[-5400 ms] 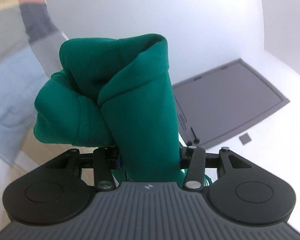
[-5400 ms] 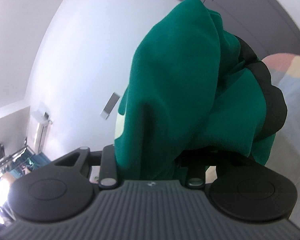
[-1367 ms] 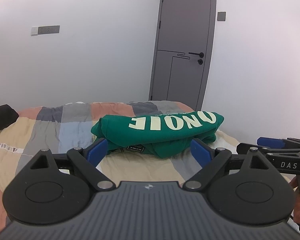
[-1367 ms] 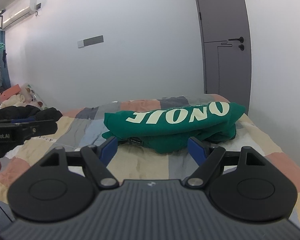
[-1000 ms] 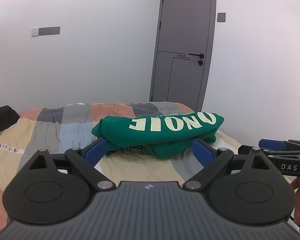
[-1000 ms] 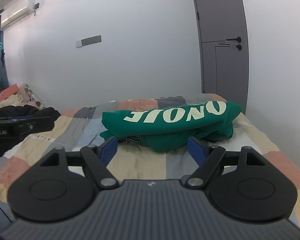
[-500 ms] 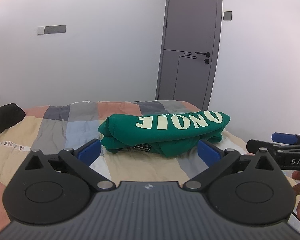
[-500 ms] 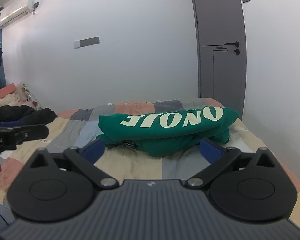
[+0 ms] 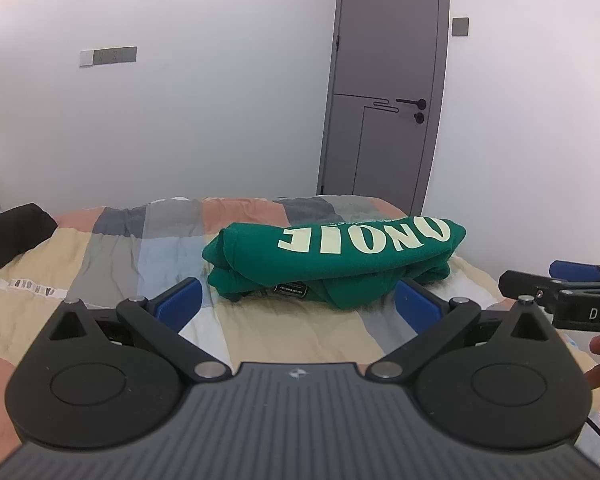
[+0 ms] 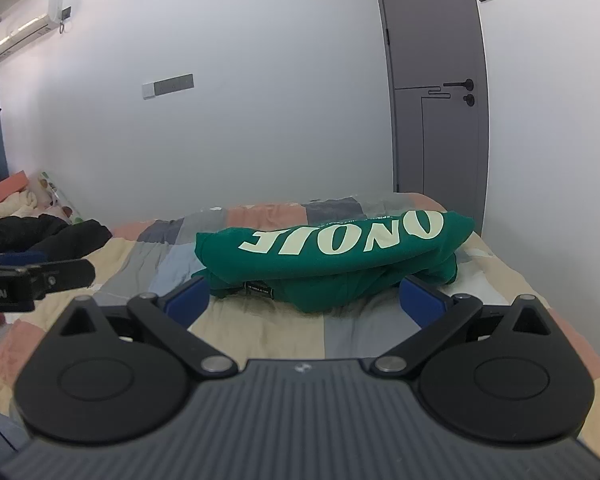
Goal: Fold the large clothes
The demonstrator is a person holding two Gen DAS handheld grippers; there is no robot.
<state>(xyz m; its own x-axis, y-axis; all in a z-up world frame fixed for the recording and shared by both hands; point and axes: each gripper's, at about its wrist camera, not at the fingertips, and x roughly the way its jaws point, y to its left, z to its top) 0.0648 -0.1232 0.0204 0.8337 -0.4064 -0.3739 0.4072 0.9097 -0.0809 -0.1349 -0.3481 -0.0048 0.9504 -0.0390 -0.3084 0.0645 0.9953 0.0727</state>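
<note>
- Near: the left gripper point(image 9: 298, 304) and right gripper point(image 10: 306, 302) have just spread wide, both empty.
- Farther: the folded green sweatshirt point(image 9: 336, 258) lies on the patchwork bedspread point(image 9: 112, 256).
- Risk: its bulky, loosely stacked layers may slump open if nudged.

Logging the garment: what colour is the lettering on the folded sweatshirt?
Pale cream on the green sweatshirt; clearest in the right wrist view.
</note>
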